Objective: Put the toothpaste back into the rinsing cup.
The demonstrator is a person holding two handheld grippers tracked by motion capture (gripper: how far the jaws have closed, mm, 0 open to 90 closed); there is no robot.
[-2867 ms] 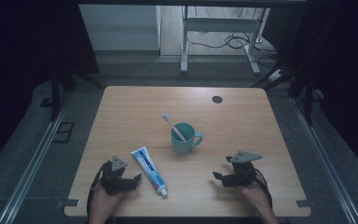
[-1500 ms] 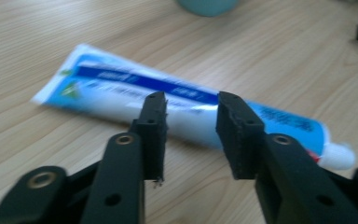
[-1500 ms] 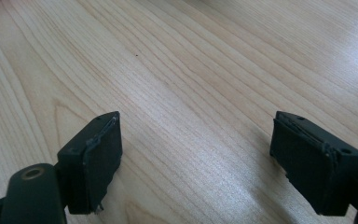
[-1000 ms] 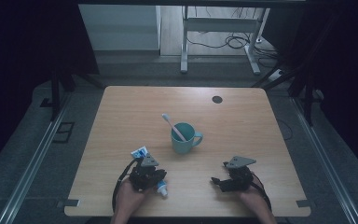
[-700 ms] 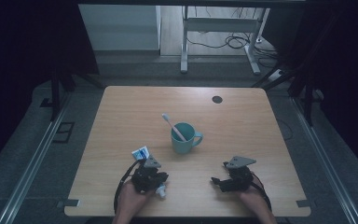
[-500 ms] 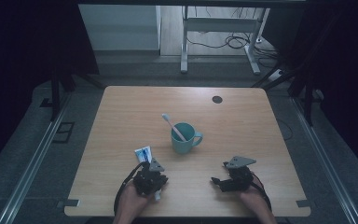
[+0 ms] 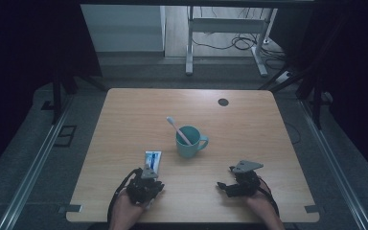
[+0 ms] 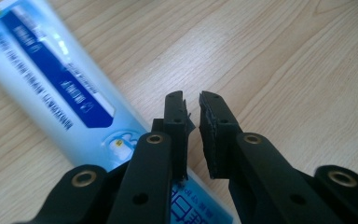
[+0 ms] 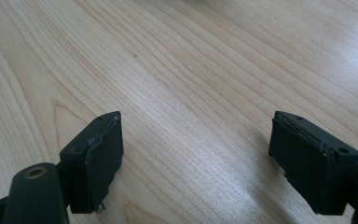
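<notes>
From the high view, the left claw (image 7: pixel 145 184) sits low on the table (image 7: pixel 249 129), right over the near end of the toothpaste tube (image 7: pixel 152 160). The far end of the tube pokes out past the claw, toward the green cup (image 7: pixel 189 142). A toothbrush (image 7: pixel 178 130) stands leaning in that cup. The right claw (image 7: pixel 230 186) rests on the wood well off to the side, with nothing near its tips.

In the left gripper view, the left claw (image 8: pixel 193 123) is almost closed, with just a thin gap between its two black jaws. The toothpaste tube (image 8: pixel 56 79) lies flat under and to the left of the jaws. It runs up and away from the claw, and its near part slips under the left jaw. I can't tell for sure if the jaws pinch the tube or only hover above it.

In the right gripper view, the right claw (image 9: pixel 196 158) is wide apart and holds nothing. Bare wood lies between its jaws.

I think the tube is light and soft. It looks smooth and shiny, so it may slip. A hard squeeze on the fat middle could push paste toward the cap. The best spot to grab is probably across its narrow width, near an end, where it is firmer.
</notes>
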